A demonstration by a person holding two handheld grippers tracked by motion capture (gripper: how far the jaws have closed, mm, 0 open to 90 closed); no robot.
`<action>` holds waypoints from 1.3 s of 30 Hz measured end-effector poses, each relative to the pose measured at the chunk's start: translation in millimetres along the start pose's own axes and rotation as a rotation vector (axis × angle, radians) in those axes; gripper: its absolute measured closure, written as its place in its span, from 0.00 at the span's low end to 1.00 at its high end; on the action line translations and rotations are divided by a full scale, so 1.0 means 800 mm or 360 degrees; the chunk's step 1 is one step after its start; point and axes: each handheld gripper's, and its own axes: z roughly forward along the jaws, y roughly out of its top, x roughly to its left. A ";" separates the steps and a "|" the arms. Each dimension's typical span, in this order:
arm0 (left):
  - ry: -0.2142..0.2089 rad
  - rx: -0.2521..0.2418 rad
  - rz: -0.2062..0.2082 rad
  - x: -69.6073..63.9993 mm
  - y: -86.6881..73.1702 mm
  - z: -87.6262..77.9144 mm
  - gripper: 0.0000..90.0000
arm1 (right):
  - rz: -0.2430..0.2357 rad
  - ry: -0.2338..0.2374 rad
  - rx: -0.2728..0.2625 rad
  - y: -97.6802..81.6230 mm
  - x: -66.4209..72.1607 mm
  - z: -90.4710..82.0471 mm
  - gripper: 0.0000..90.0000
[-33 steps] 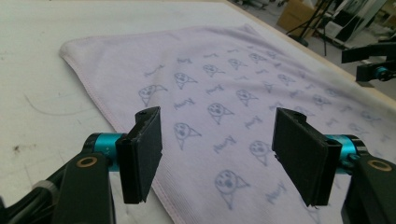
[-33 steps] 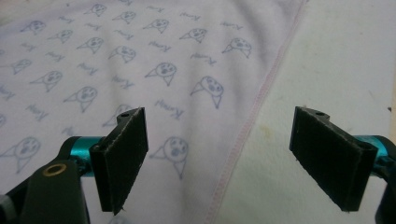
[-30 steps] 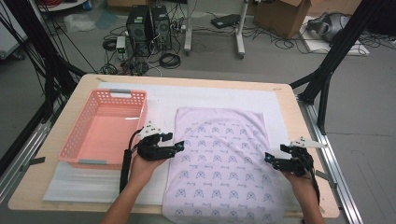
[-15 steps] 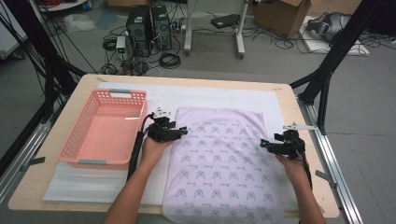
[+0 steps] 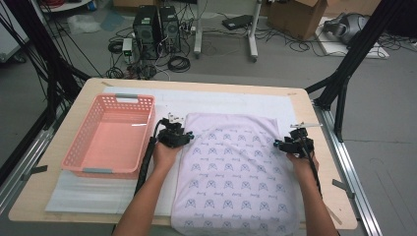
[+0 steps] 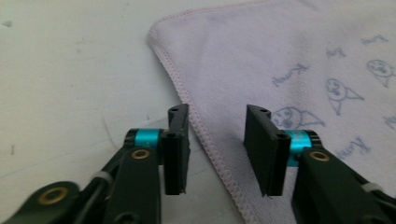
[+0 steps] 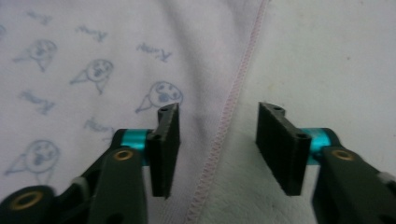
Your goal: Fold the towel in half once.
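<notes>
Messy lab floor behind me, cables and computer towers (image 5: 157, 24) up at 12 o'clock, and a wooden table (image 5: 59, 196) with a white mat (image 5: 88, 191) on it.

Nearest to me, the lavender printed towel (image 5: 236, 177) lies flat on the mat, running from the table's near edge up toward 12 o'clock. A second ago both my hands sat lower along its sides; now they've slid up and away from me, close to the far corners. My left gripper (image 5: 183, 139) is at the towel's 10 o'clock edge and my right gripper (image 5: 283, 144) at its 2 o'clock edge.

In the left gripper view the stitched hem (image 6: 205, 135) runs right between my jaws, and in the right gripper view the same (image 7: 229, 121). Both pairs of jaws have just been closing, but neither is pinching yet: there's visible daylight between pads and cloth, so call them half open with the hem inside.

My read: I'm about to grab both sides and fold the far end toward me. The grip isn't made yet, so nothing's lifted.

Farther out at 9 o'clock from the towel sits the pink basket (image 5: 78, 152), nothing in it, probably where the folded towel ends up.
</notes>
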 end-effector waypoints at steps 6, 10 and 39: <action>-0.0025 -0.0009 0.0009 0.000 0.000 0.001 0.96 | 0.0012 0.0022 0.0003 0.002 0.003 0.002 0.85; -0.0002 -0.0035 -0.0079 0.004 0.001 -0.002 0.97 | -0.0024 0.0026 0.0002 0.003 0.008 0.002 0.96; -0.0174 -0.0261 -0.0140 -0.018 0.016 -0.098 0.97 | 0.0086 0.0156 -0.0273 -0.028 -0.001 -0.092 0.97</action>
